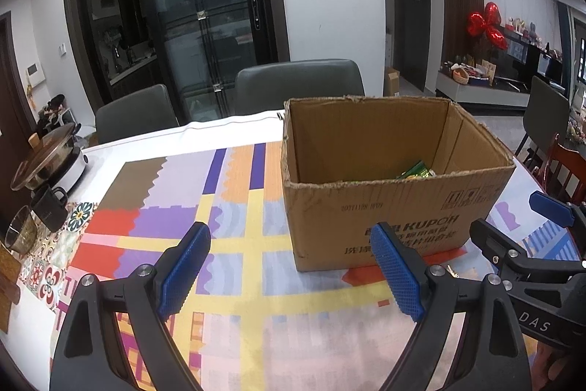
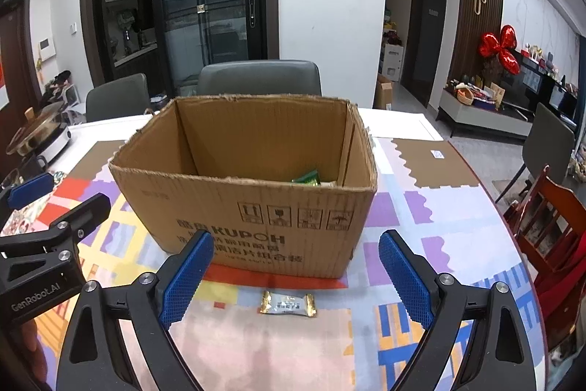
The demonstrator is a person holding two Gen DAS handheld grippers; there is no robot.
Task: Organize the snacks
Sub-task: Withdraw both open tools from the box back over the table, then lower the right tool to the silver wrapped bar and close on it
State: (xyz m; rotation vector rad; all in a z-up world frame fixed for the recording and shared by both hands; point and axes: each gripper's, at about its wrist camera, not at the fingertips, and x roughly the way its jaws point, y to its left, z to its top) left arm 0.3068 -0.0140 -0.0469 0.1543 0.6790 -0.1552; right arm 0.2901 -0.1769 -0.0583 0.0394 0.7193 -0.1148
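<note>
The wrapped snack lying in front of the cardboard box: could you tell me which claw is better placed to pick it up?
The right claw: open, with the wrapped snack just ahead between its fingers. The left claw faces bare tablecloth.

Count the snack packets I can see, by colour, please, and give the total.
Gold and white packet, on the tablecloth in front of the cardboard box: 1
Green packet, inside the box: 1
Total: 2

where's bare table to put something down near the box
Free: the patterned cloth left of the cardboard box, out to the black mug, and the cloth right of the box. Crowded: the far-left edge with pot and mug. A wrapped snack lies before the box.
</note>
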